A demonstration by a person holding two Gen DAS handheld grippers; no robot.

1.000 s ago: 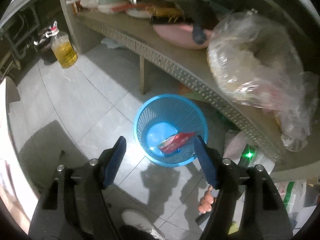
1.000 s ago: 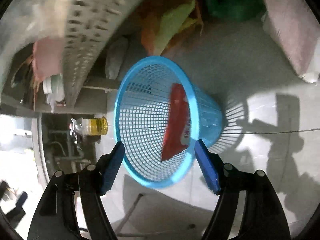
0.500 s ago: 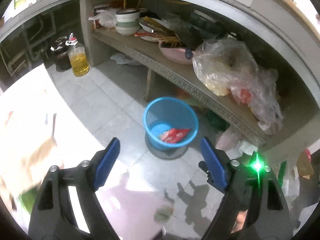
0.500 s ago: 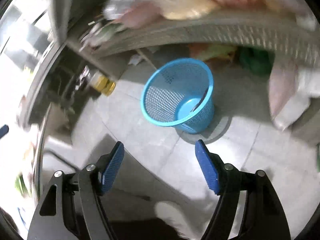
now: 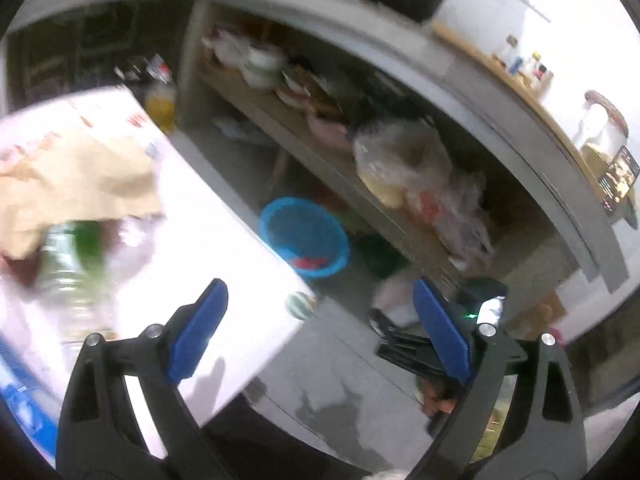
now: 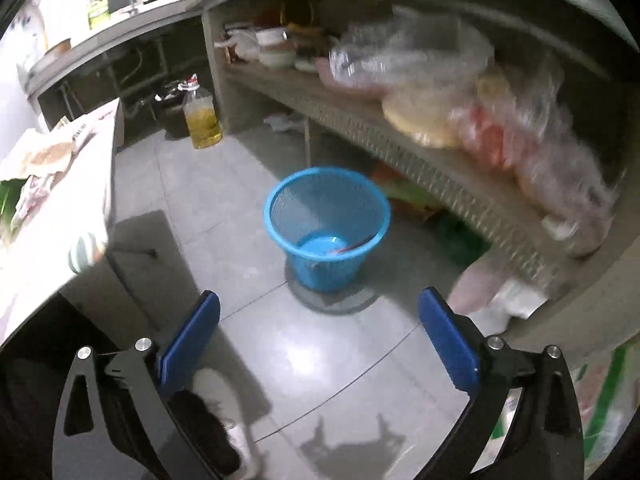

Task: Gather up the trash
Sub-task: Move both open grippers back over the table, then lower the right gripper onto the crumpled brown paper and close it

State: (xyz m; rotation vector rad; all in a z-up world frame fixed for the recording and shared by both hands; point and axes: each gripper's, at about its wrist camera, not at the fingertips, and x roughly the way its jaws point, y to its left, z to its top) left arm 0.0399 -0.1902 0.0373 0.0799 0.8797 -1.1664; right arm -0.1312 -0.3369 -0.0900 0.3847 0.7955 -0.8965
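Grey tiled floor (image 6: 248, 216) beneath a cluttered shelf (image 6: 400, 136).
Your blue basket (image 6: 327, 227) holds a red wrapper (image 5: 310, 263); left gripper (image 5: 320, 332) and right gripper (image 6: 320, 344) gape, empty.

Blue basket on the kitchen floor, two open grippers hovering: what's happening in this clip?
A person is collecting trash with a hand-held gripper in each hand. Both the left hand-held gripper and the right hand-held gripper are open and hold nothing. The blue basket stands upright on the tiled floor beside the low shelf, with a red wrapper lying inside. The white table at left carries blurred clutter, including a plastic bottle.
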